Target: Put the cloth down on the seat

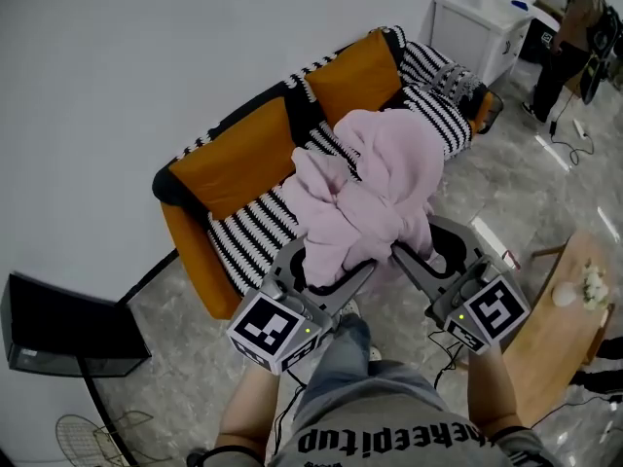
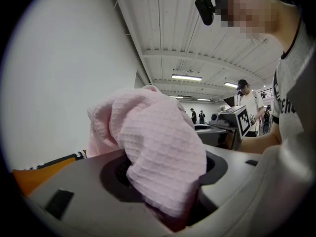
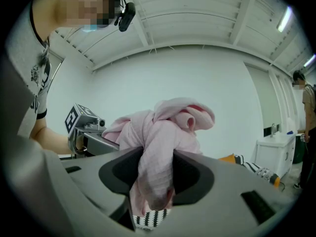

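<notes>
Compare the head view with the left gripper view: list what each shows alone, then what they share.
Only the head view: the white cabinet, the light wooden table and the grey marble floor.
Only the left gripper view: the white ribbed ceiling with strip lights and the black head-mounted camera.
Both: the pink waffle-weave cloth, the left tool gripping it, the right tool, and the orange sofa with black-and-white striped seat, which is only a sliver in the left gripper view.
</notes>
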Demonstrator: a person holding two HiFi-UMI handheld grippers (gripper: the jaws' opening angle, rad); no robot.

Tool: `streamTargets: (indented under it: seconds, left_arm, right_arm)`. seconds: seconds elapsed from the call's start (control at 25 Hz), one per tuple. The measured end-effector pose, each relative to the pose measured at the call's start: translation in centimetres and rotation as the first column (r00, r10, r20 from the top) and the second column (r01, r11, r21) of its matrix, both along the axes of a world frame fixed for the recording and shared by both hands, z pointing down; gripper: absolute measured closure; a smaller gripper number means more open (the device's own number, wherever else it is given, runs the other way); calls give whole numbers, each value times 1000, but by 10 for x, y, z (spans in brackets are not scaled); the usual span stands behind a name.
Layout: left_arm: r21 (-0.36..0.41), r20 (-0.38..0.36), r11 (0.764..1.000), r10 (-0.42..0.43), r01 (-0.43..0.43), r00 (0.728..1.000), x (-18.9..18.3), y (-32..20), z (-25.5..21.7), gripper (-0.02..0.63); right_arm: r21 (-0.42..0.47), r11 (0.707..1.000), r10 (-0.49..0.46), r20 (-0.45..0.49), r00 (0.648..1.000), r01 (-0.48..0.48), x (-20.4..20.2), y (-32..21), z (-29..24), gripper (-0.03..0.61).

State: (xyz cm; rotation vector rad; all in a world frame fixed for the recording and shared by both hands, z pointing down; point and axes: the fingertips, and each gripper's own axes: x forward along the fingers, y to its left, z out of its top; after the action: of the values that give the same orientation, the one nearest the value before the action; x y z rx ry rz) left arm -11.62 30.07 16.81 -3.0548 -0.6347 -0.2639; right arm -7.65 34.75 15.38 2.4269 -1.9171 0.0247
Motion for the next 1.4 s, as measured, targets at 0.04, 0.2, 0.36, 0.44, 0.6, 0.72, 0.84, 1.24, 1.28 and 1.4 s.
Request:
streamTargets:
  seconds: [0.04,0.2,0.36,0.44,0.6,0.72,0.84,1.24,1.28,1.4]
  left_arm:
    - [-1,0,1000,3,-3,1000,10,-3,-1,322]
    - [-6,9,1000,6,-6,1000,53,-21,-4,322]
    - [-10,8,1000,2,-2,1000,75,-46,-6,322]
    - [-7,6,1000,-3,3,1000,84,-61,-8,322]
    - [-9,-1,1000,-18,18,1000,104,-90,-9,322]
    - [-10,-7,999,-34,34,999,114,-112,-11,322]
    - [-17,-14,998,-55,55,998,124,-141,-12,322]
    - [-43,-8,994,-103,103,995,139,-219,-5,322]
    - [-40,-10,993,-111,110,994,139,-218,-5,322]
    - [-31,-15,989,-142,142,990,140,-219,-7,322]
  right_arm:
    - [-2,1000,2,1,1000,-2,10,-3,-1,385]
    - [-11,1000,6,11,1000,-6,53,-21,-4,385]
    - [-14,1000,1,7,1000,-1,75,-46,-6,385]
    - [-13,1000,-3,4,1000,3,85,-61,-8,385]
    - [-17,1000,-16,0,1000,16,104,-91,-10,385]
    - [-19,999,-31,-6,999,31,116,-114,-11,385]
    - [-31,998,-52,-11,999,52,126,-144,-13,385]
    - [-59,994,-98,-12,995,97,143,-224,-8,385]
    - [-56,993,-104,-14,994,103,144,-224,-9,385]
    - [-48,990,-134,-19,991,133,146,-226,-10,385]
